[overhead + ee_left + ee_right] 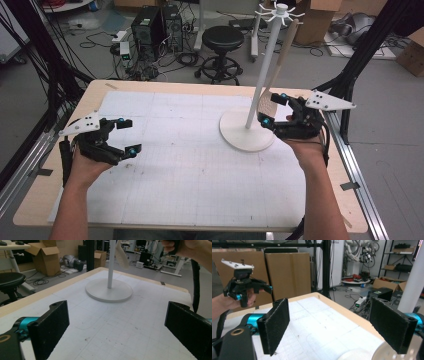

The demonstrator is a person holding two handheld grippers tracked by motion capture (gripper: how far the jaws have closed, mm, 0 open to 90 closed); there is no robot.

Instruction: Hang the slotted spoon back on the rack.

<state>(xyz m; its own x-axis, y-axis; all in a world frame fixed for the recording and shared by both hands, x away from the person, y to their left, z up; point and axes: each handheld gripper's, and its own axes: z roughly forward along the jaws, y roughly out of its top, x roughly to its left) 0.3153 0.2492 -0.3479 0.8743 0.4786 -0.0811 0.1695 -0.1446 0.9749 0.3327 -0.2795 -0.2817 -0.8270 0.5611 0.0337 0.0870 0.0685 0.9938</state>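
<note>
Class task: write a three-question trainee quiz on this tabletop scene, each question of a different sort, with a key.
1. True or false: the right hand-held gripper is shut on the stand's pole.
2. What hangs from the white stand: A) a mug, B) a beige slotted spatula, C) a towel?
3. Fill in: the left hand-held gripper has its jaws ____.

Key: 1 false, its jaws are open and hold nothing; 2 B; 3 open.
</note>
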